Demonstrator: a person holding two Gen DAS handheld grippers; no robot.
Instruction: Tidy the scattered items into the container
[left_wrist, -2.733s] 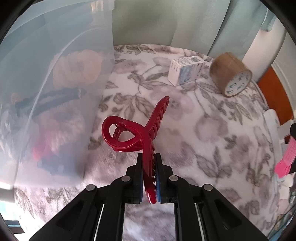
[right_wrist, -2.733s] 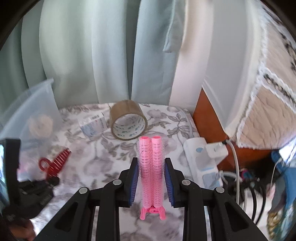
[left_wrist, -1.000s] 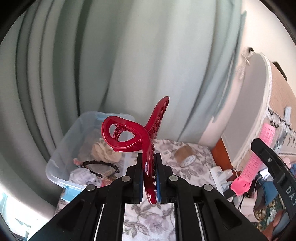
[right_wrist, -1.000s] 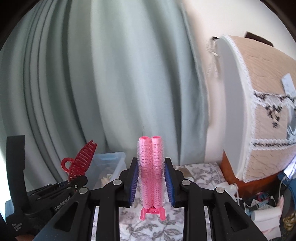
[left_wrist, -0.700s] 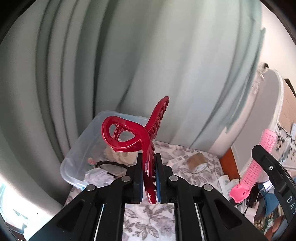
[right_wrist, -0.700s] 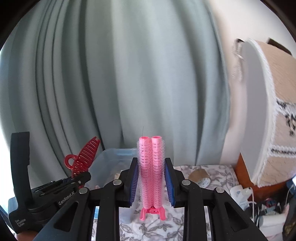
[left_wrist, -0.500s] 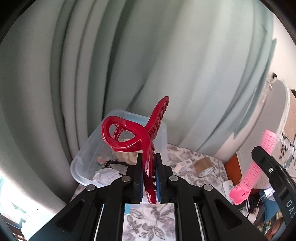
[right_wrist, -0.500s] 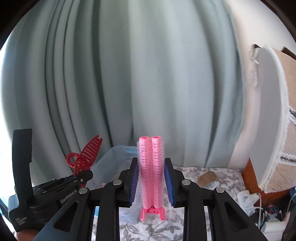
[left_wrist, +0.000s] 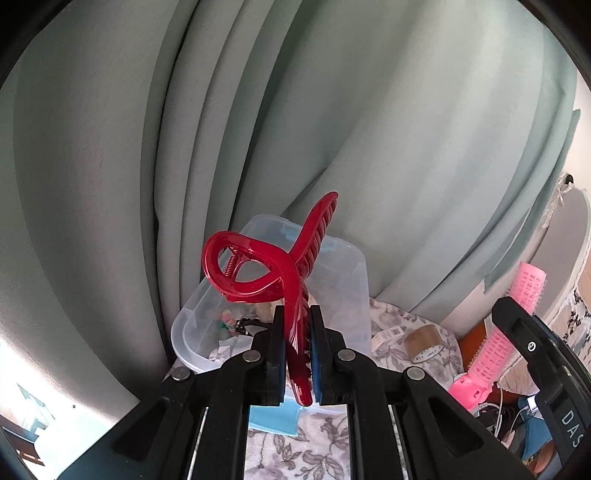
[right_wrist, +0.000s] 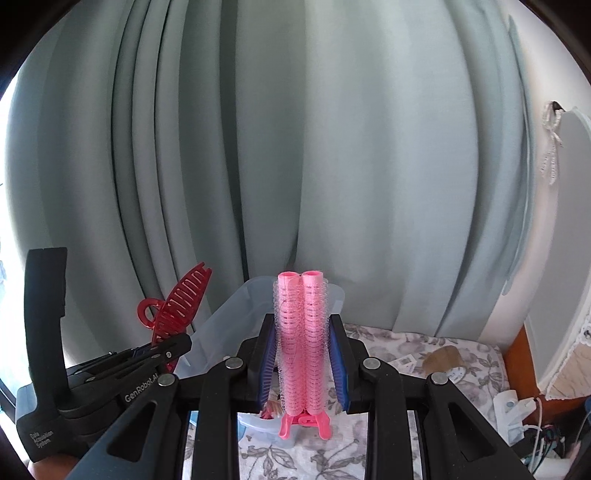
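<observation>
- My left gripper (left_wrist: 298, 356) is clamped on the lower prong of a red claw clip (left_wrist: 273, 273); the clip's loop and toothed arm rise above the pads, well clear of the curtain (left_wrist: 369, 129) behind.
- Left wrist view, far left: the curtain folds run down to the clear plastic container (left_wrist: 354, 280), which stands against them. I see no free room on that side.
- The container's near rim (left_wrist: 181, 332) sits just beyond my left fingertips; its mouth is uncovered, with small items lying inside.
- To the container's right, the floral cloth (left_wrist: 391, 343) is bare up to a roll of brown tape (left_wrist: 424, 341) and a small white box (left_wrist: 384, 338), both near the container.
- Only the left view shows the container's contents and the tape's face; it also catches my right gripper (left_wrist: 517, 354) from the side at the right edge.
- My right gripper (right_wrist: 301, 365) is closed on a pink double hair roller (right_wrist: 301, 339), held upright, its clip end below the pads.
- Only the right view shows the left tool's black body (right_wrist: 48, 332) at far left, the container directly ahead behind the roller, and a white power strip (right_wrist: 511, 406) at the cloth's right edge.
</observation>
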